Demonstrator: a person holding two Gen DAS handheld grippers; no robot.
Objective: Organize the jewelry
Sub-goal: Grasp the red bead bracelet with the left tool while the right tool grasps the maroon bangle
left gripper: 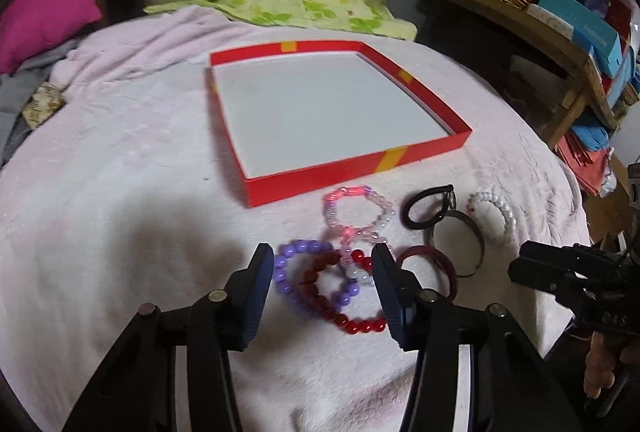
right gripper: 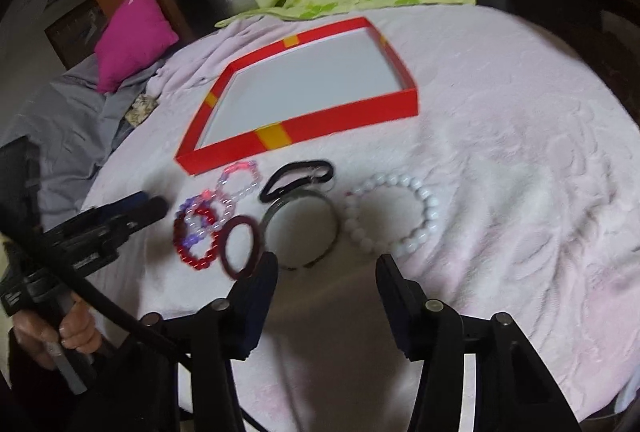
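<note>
Centre frame, left wrist view: red tray [left gripper: 352,171] empty, nothing sorted yet. Bracelets lie below it on pink blanket [left gripper: 120,191]; left gripper [left gripper: 322,262] spread wide, straddling red bead bracelet [left gripper: 348,324]. Right gripper [right gripper: 326,268] also agape, holding nothing. Only the right view shows white bead bracelet [right gripper: 420,228] fully.

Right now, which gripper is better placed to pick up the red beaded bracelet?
Left. The left gripper has open jaws already straddling the red beaded bracelet, which overlaps the purple bracelet. The right gripper, also open, faces the metal bangle and white bead bracelet.
</note>
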